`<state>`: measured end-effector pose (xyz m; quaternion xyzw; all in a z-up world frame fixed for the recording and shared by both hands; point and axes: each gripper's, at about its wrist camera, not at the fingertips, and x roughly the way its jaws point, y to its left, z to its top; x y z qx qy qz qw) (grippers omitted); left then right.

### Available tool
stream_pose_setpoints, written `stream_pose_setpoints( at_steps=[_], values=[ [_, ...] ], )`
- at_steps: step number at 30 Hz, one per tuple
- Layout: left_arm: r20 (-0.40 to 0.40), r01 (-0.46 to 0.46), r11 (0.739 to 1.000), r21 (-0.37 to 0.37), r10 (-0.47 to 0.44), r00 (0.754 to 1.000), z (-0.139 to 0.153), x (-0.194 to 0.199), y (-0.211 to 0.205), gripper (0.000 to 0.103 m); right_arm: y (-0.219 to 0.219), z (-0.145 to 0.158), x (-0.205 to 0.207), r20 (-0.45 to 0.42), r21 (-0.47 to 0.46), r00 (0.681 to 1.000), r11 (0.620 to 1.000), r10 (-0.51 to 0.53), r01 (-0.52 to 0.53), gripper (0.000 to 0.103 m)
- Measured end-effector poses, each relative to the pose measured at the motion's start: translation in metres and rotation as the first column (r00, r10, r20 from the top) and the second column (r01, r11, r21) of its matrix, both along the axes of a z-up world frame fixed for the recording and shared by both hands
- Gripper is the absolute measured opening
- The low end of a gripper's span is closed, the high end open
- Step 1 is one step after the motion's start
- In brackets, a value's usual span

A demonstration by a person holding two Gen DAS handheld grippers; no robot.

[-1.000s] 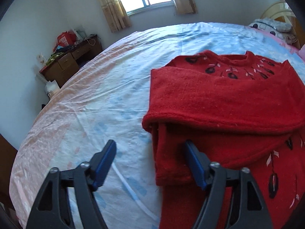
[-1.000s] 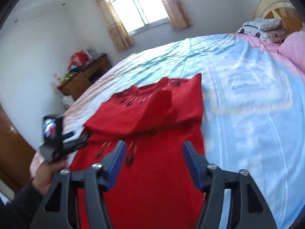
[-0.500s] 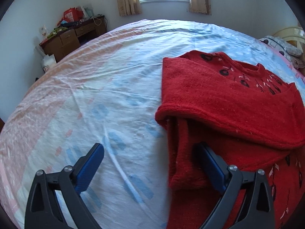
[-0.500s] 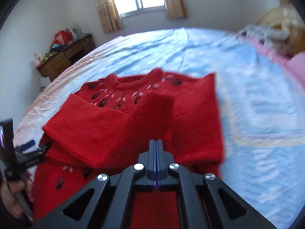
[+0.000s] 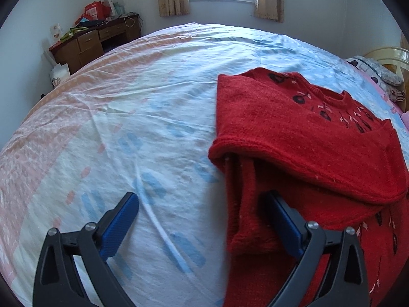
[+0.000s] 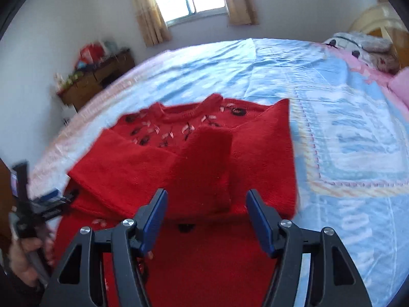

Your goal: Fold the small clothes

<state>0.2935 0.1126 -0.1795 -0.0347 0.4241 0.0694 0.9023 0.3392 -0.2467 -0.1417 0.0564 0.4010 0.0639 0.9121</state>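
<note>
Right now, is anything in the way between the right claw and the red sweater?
No, nothing visible. The right claw, its jaws opening, hangs right over the red sweater on the bed, empty, with the folded sleeve just ahead.

No readable text, label, brand, number or sign anywhere in either view. Only a pale, blurred mark on the red bag (image 5: 94, 12) atop the wooden desk (image 5: 87, 43) by the far wall, too small and soft to make out. Dark and pale motifs on the red sweater (image 5: 294, 133), decoration and not lettering.
</note>
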Motion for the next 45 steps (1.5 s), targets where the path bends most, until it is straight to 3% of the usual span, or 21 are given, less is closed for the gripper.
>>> stream_pose_setpoints(
  at_steps=[2, 4, 5, 9, 14, 17, 20, 21, 22, 24, 26, 30, 34, 37, 39, 41, 43, 45],
  values=[
    [0.0, 0.0, 1.0, -0.001, 0.0, 1.0, 0.0, 0.0, 0.0, 0.101, 0.004, -0.009, 0.01, -0.022, -0.027, 1.0, 1.0, -0.009, 0.008, 0.06],
    [0.0, 0.0, 1.0, 0.0, 0.0, 1.0, 0.0, 0.0, 0.0, 0.101, 0.001, -0.02, 0.017, -0.059, -0.012, 0.998, 1.0, -0.01, 0.009, 0.023],
    [0.0, 0.0, 1.0, -0.001, 0.0, 1.0, 0.0, 0.0, 0.0, 0.101, -0.001, -0.022, 0.016, -0.06, -0.002, 0.998, 1.0, -0.012, 0.012, 0.017],
    [0.0, 0.002, 1.0, -0.001, -0.002, 1.0, 0.0, 0.0, 0.0, 0.101, -0.007, -0.008, 0.0, 0.002, -0.02, 1.0, 1.0, -0.008, 0.008, 0.013],
    [-0.001, 0.002, 1.0, -0.002, -0.002, 1.0, 0.0, 0.0, 0.0, 0.101, -0.027, 0.011, -0.019, 0.051, -0.096, 0.995, 0.991, -0.091, 0.095, 0.013],
    [-0.001, 0.0, 1.0, 0.006, 0.0, 1.0, 0.0, 0.0, -0.001, 0.102, -0.038, 0.002, -0.02, 0.022, -0.13, 0.992, 0.983, -0.125, 0.126, 0.013],
    [0.0, -0.001, 1.0, 0.008, 0.001, 1.0, 0.0, 0.0, -0.001, 0.102, -0.047, -0.015, -0.02, -0.025, -0.08, 0.993, 0.991, -0.113, 0.111, 0.015],
    [-0.001, 0.0, 1.0, 0.006, 0.0, 1.0, 0.0, 0.0, -0.001, 0.102, -0.05, -0.018, -0.021, -0.041, -0.053, 0.993, 0.992, -0.115, 0.112, 0.023],
    [0.0, -0.001, 1.0, 0.003, 0.001, 1.0, 0.0, 0.0, -0.001, 0.102, -0.051, -0.019, -0.022, -0.048, -0.042, 0.992, 0.992, -0.12, 0.118, 0.041],
    [0.004, 0.0, 1.0, -0.007, 0.0, 1.0, 0.001, -0.002, 0.0, 0.102, -0.052, -0.016, -0.027, -0.034, -0.033, 0.989, 0.989, -0.147, 0.146, 0.06],
    [0.018, 0.003, 0.999, -0.035, -0.002, 1.0, 0.003, -0.006, 0.005, 0.101, -0.05, -0.004, -0.036, 0.023, -0.039, 0.986, 0.986, -0.164, 0.165, 0.06],
    [0.128, -0.061, 0.993, -0.099, 0.074, 0.989, 0.023, -0.031, 0.02, 0.1, -0.024, 0.023, -0.045, 0.143, -0.066, 0.989, 0.997, -0.037, 0.047, 0.06],
    [0.249, -0.055, 0.997, -0.061, 0.069, 0.966, 0.055, -0.039, 0.011, 0.103, -0.004, 0.018, -0.021, 0.1, -0.085, 0.994, 0.996, 0.044, -0.036, 0.06],
    [0.194, 0.001, 0.999, 0.034, -0.008, 0.981, 0.057, -0.012, -0.007, 0.103, -0.009, -0.001, 0.002, 0.025, -0.075, 1.0, 0.997, 0.007, -0.005, 0.06],
    [0.121, -0.019, 0.993, 0.118, 0.004, 0.993, 0.041, 0.005, -0.014, 0.103, -0.021, -0.016, 0.009, -0.012, -0.073, 0.999, 0.996, -0.053, 0.052, 0.06],
    [0.037, 0.007, 0.988, 0.151, -0.013, 0.999, 0.018, 0.015, -0.014, 0.103, -0.029, -0.021, 0.005, -0.015, -0.041, 0.998, 0.998, -0.056, 0.056, 0.06],
    [-0.013, 0.026, 0.99, 0.135, -0.024, 1.0, 0.002, 0.017, -0.009, 0.103, -0.028, -0.022, 0.001, -0.004, -0.063, 1.0, 0.998, -0.03, 0.03, 0.06],
    [-0.004, 0.01, 0.997, 0.082, -0.01, 1.0, 0.005, 0.015, 0.001, 0.103, -0.027, -0.024, 0.0, -0.007, -0.073, 1.0, 0.997, -0.021, 0.02, 0.06]
  ],
)
